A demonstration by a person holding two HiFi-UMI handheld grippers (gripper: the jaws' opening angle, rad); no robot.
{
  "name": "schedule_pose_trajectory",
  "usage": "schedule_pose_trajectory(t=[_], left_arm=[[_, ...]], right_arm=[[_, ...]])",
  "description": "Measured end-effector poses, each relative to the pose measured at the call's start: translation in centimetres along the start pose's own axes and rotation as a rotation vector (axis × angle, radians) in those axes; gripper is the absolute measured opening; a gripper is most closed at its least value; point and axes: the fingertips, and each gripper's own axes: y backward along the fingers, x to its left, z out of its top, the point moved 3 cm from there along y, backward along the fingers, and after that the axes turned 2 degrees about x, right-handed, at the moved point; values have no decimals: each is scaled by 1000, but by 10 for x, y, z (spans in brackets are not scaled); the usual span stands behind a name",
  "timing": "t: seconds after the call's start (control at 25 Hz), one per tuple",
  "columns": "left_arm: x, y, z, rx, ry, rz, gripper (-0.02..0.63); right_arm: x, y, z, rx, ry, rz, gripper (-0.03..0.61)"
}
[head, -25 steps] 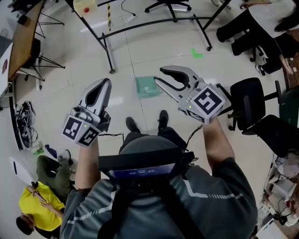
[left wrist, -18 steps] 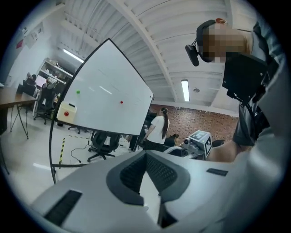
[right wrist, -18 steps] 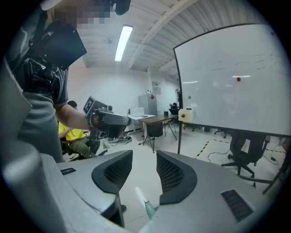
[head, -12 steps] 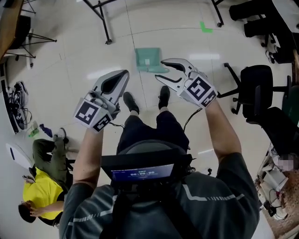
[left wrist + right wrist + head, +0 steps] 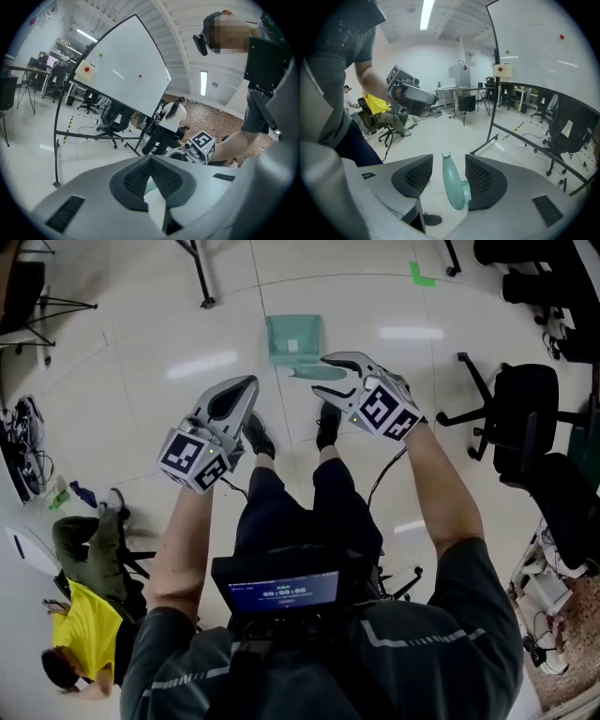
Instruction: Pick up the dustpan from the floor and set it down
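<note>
A teal dustpan (image 5: pixel 293 337) lies on the pale tiled floor, its handle (image 5: pixel 317 374) pointing toward my feet. My right gripper (image 5: pixel 324 376) is low over it, and the jaws straddle the handle. In the right gripper view the handle (image 5: pixel 452 185) stands between the two pads with a gap on its left, and the jaws of my right gripper (image 5: pixel 449 163) are opening. My left gripper (image 5: pixel 246 386) hangs left of the dustpan, apart from it. In the left gripper view the fingertips of my left gripper (image 5: pixel 150 159) meet with nothing between them.
The wearer's shoes (image 5: pixel 258 437) stand just behind the dustpan. A whiteboard stand's leg (image 5: pixel 200 277) is at the far left, office chairs (image 5: pixel 520 409) at the right. A seated person in yellow (image 5: pixel 80 615) is at the lower left, beside cables (image 5: pixel 19 427). Green tape (image 5: pixel 422 274) marks the floor.
Both grippers have dropped toward the floor. The right jaws have widened and now straddle the dustpan handle. The dustpan itself has not moved on the floor.
</note>
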Motion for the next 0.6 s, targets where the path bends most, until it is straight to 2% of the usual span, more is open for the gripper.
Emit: schedule_pose_trajectory(t=[0.24,0.48,0.52,0.6], left_arm=[[23,-21,-35,19,31,18,29],[31,-30,-58,42,48,29,29],[33,-31,-61,40,51,31,29],[34,-34,-65,38,56,33,29]], right_arm=[[-7,-36,-40,45,16,17,247],[-13,-58,-64,81,30,22,247],[-14,-60,-67,84,31,23,243],[-16,-64,-71,81,41,21,191]])
